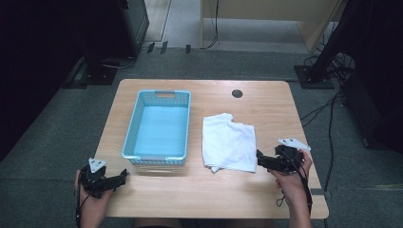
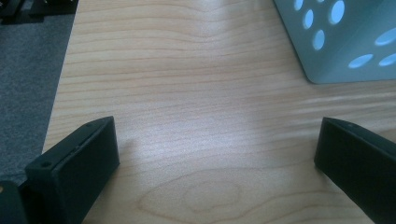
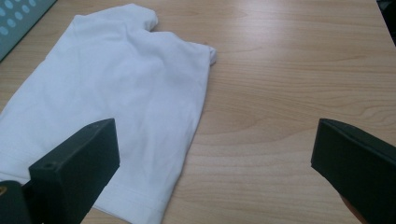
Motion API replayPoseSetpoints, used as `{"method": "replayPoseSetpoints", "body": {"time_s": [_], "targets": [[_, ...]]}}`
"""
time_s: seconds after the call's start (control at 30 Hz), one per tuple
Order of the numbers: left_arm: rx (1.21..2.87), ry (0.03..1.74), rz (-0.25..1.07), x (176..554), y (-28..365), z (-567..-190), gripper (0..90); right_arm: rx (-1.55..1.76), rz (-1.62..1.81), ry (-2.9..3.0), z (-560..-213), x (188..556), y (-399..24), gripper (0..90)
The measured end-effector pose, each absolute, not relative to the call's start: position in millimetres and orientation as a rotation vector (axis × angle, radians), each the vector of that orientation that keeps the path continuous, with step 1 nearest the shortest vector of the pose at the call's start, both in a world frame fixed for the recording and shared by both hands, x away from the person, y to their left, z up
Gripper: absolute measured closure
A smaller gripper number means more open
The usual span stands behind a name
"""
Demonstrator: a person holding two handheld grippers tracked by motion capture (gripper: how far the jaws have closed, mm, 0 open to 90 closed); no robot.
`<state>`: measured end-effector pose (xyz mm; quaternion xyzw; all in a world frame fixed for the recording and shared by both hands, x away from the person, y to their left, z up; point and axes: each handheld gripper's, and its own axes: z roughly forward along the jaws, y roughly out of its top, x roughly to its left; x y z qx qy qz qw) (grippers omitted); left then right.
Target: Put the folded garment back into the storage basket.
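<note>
We see a light wooden table (image 1: 199,185) with a folded white cloth shirt (image 1: 228,142) lying flat on it, a bit right of the middle. Just to the left of the shirt stands a light blue plastic basket with holes in its sides (image 1: 159,127). The two are near each other but do not touch.

Our right gripper (image 1: 259,159) is at the near right of the table, held in a hand (image 1: 292,178). Its tips are just beside the near right corner of the shirt. In the right gripper view its two black jaws stand wide apart with nothing between them. One jaw is over the shirt's (image 3: 112,107) near edge and the other is over bare wood. We cannot tell if the jaw touches the cloth.

Our left gripper (image 1: 122,176) is at the near left corner of the table, well apart from the shirt. It points toward the near side of the basket. In the left gripper view its jaws are also spread wide over bare wood, and a corner of the basket (image 2: 341,46) shows at the far right.
</note>
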<state>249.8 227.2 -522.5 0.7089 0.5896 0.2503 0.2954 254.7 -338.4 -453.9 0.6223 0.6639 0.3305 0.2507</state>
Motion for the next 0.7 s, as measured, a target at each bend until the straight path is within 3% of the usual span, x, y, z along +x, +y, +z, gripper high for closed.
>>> {"method": "replayPoseSetpoints", "body": {"time_s": [0.7], "targets": [[1.886, 1.569, 0.666, 249.8, 227.2, -522.5, 0.0, 1.668, 0.904, 1.849, -453.1, 274.3, -308.7, 0.4]]}}
